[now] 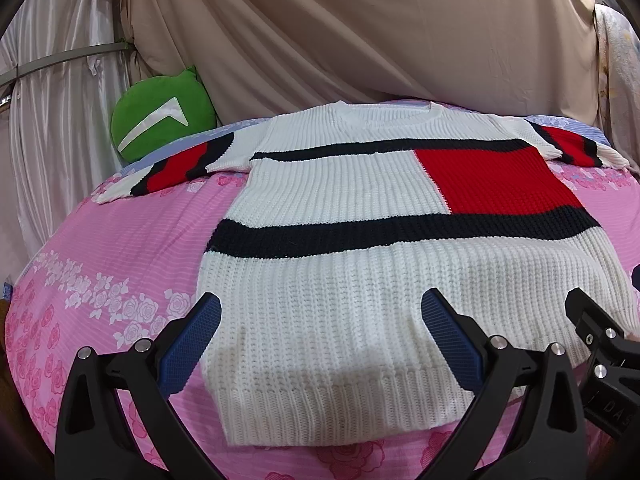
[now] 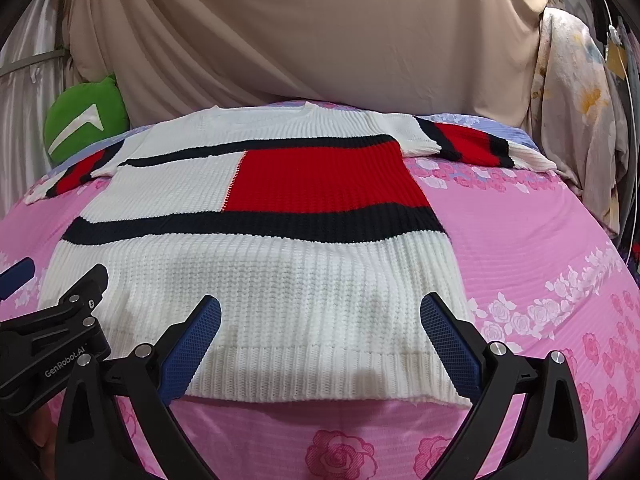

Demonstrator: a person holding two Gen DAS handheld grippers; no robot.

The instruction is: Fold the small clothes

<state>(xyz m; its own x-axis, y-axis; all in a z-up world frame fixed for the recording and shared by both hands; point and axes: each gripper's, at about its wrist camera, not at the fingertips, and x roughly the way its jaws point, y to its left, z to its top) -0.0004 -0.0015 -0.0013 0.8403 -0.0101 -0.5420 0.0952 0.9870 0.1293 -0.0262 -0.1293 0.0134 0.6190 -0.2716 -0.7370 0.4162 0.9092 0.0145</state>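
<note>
Left wrist view: white ribbed knit sweater with black bands and a red block lies flat and face up on the pink rose-print bedsheet, hem nearest the camera, neckline at the far end.
Left gripper: left gripper hangs over the hem's left part with its blue-padded fingers spread wide, released, nothing between them.
Left gripper position: one pad sits over the sheet just beside the sweater's left edge, the other over the white knit near the hem.
Right wrist view: same sweater spread across the sheet, its lower right corner by the right pad.
Right gripper: right gripper is likewise released, blue-padded fingers wide apart over the hem's right part, holding nothing.
Contact: whether either pad touches the knit cannot be told.
Neighbouring tool: each view shows the other gripper's black body at its inner edge, close alongside.
Sleeves: both short sleeves lie spread outward, each striped black, red and black with a white cuff; left one, right one.
Far end: round green plush cushion with a white chevron mark stands at the far left corner of the bed, against the beige draped cloth backdrop.
Right side: pale floral fabric hangs beside the bed.
</note>
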